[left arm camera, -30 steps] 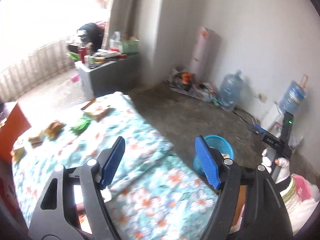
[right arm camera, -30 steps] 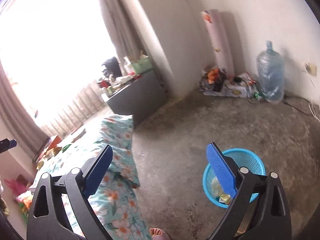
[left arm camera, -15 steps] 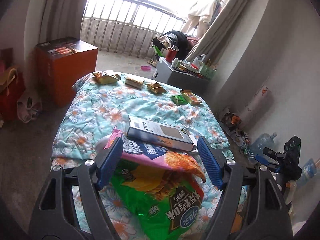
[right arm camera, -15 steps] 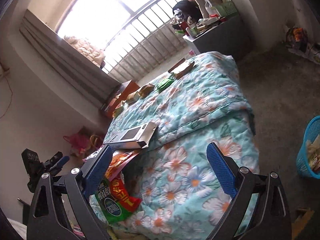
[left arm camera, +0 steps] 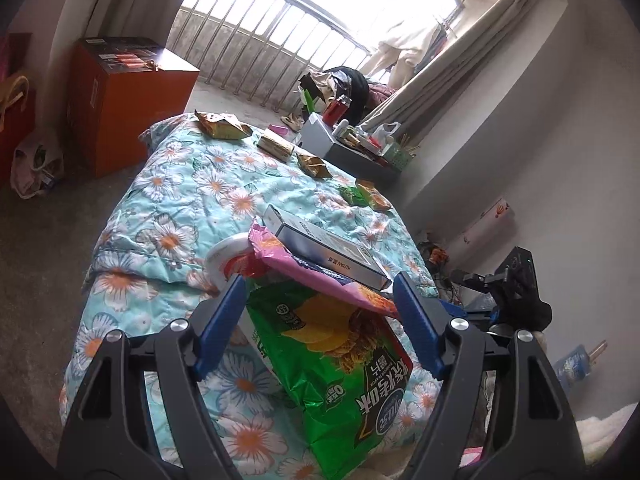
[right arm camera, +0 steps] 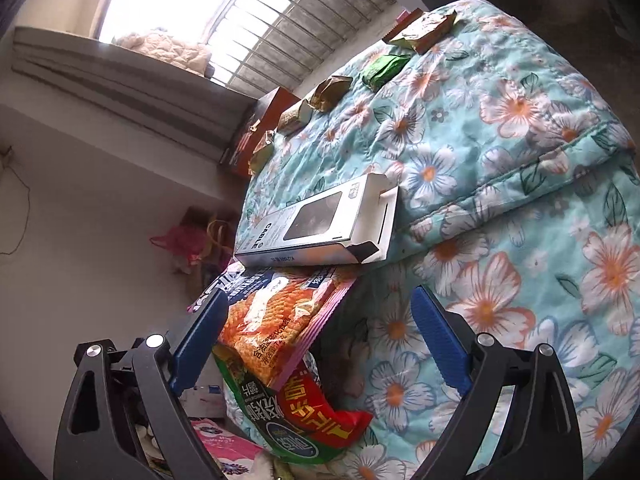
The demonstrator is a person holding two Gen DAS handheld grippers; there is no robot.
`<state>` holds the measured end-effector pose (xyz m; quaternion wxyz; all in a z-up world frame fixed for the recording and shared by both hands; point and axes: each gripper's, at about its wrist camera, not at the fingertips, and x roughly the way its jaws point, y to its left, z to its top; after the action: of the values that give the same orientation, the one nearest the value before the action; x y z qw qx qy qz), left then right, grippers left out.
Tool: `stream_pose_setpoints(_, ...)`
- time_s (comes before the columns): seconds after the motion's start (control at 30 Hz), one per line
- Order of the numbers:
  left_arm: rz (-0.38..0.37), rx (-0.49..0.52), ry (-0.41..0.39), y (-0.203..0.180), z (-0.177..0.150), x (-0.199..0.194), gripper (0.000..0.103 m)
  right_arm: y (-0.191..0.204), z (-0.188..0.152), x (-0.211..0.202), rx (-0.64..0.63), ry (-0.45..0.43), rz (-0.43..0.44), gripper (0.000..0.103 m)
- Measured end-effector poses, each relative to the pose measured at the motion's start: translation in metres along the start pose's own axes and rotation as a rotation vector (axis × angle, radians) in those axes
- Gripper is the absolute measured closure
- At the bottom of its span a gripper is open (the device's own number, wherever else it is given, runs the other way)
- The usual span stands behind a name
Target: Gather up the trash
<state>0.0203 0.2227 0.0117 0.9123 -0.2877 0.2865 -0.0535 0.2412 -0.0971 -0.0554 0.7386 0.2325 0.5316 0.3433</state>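
Observation:
A green chip bag (left arm camera: 344, 364) lies at the near end of the flowered blanket (left arm camera: 180, 208), under a pink snack bag (left arm camera: 320, 276) and a white cable box (left arm camera: 320, 244). My left gripper (left arm camera: 320, 320) is open, its fingers either side of the green bag, not closed on it. In the right wrist view the box (right arm camera: 316, 220), pink bag (right arm camera: 280, 320) and green bag (right arm camera: 296, 416) show. My right gripper (right arm camera: 320, 344) is open over them. Small wrappers (left arm camera: 224, 126) lie at the far end.
An orange cabinet (left arm camera: 124, 92) stands left of the bed. A grey table (left arm camera: 344, 148) with clutter stands beyond it by the curtain. A black camera rig (left arm camera: 516, 292) is at the right. A barred window fills the far wall.
Both views swung from the floor and blue basket to the bed. Both grippers came closer to the stacked bags and box over the last half second. Both stayed open.

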Motion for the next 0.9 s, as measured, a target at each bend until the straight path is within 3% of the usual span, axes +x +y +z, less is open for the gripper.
stream_pose_setpoints(0.17,-0.086,0.09,-0.033,-0.011,-0.001,-0.004,0.032,0.054,0.019,0.023,-0.318,0.034,-0.128,0.013)
stream_pose_setpoints(0.33,-0.142,0.117,-0.036,-0.012,0.001,-0.001,0.033,0.091,0.037,0.066,-0.602,0.11,-0.261,0.013)
stream_pose_setpoints(0.43,-0.116,0.118,-0.041,-0.004,-0.001,0.001,0.033,0.102,0.043,0.094,-0.728,0.165,-0.291,0.013)
stream_pose_setpoints(0.53,-0.04,0.088,-0.036,0.015,-0.002,0.003,0.04,0.111,0.041,0.12,-0.853,0.212,-0.33,0.013)
stream_pose_setpoints(0.77,0.011,-0.057,0.013,0.067,-0.004,0.014,0.064,0.118,0.04,0.166,-0.975,0.337,-0.364,0.013)
stream_pose_setpoints(0.9,-0.005,-0.123,0.067,0.084,-0.005,0.03,0.067,0.116,0.043,0.18,-0.951,0.353,-0.373,0.013)
